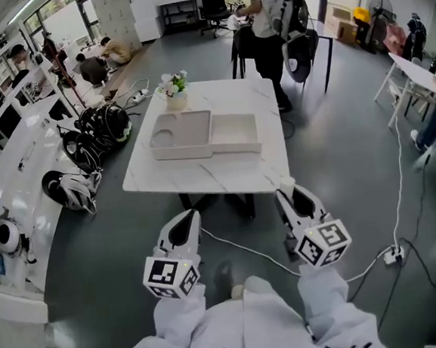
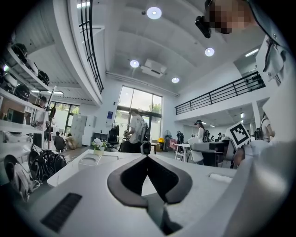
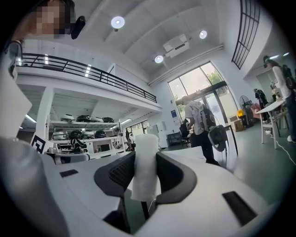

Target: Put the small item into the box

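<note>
A beige box (image 1: pixel 205 135) with a compartment half and an open half lies on the white marble table (image 1: pixel 203 180). Both grippers hang short of the table's near edge. My right gripper (image 1: pixel 286 191) is shut on a small white roll-shaped item (image 1: pixel 287 183). In the right gripper view this small item (image 3: pixel 145 169) stands upright between the dark pads (image 3: pixel 119 173). My left gripper (image 1: pixel 189 217) is shut with nothing in it. In the left gripper view its tips (image 2: pixel 147 157) meet, and the box (image 2: pixel 90 160) shows ahead to the left.
A small flower pot (image 1: pixel 174 92) stands at the table's far edge beside the box. A person (image 1: pixel 269 21) stands beyond the table by a black chair. Helmets (image 1: pixel 97 131) lie on the floor at left by a white counter (image 1: pixel 14 187). A cable (image 1: pixel 247 247) crosses the floor.
</note>
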{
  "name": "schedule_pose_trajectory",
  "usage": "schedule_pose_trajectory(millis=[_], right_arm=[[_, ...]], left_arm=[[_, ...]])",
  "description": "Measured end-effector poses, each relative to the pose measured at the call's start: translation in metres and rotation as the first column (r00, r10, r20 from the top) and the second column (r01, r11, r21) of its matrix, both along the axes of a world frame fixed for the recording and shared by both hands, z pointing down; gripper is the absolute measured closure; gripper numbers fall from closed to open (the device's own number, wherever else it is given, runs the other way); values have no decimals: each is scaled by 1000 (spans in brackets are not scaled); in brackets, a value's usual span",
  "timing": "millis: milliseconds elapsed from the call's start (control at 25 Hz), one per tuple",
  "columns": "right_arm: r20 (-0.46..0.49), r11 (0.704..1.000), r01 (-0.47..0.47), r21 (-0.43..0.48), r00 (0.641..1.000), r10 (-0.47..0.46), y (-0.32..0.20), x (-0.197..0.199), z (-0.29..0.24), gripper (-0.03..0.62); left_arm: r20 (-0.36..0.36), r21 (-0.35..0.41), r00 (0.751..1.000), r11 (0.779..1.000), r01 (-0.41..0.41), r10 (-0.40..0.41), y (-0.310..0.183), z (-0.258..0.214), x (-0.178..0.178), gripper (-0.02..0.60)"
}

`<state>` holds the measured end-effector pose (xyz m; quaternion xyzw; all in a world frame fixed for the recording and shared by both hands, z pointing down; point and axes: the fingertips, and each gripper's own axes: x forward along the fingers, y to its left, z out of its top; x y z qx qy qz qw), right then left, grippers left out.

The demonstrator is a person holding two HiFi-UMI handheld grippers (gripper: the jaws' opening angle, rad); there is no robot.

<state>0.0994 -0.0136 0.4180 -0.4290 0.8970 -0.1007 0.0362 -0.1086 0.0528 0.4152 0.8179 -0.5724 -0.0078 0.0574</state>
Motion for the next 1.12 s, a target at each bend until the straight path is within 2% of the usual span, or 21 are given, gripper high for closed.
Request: schedule_pose_trajectory(millis=[280, 440, 760, 1120], right_arm=[[-3, 999, -5, -35, 1000, 5, -40, -7, 12, 474], [31, 998, -5, -57, 1000, 6, -76, -12, 16, 474], [19, 994, 45, -99, 999, -43, -158, -34, 30, 474], [11, 982, 116, -151, 993, -116, -226, -51, 48, 474]], left_arm=[[-26, -32, 1000, 999, -15, 14, -38, 15, -1, 583], [-34, -58, 999, 998, -8, 6, -69, 22, -5, 583], [-66, -118, 998, 993, 2, -10, -146, 47, -7, 583], [-87, -181, 996, 983, 17, -33, -208, 74, 2, 583]])
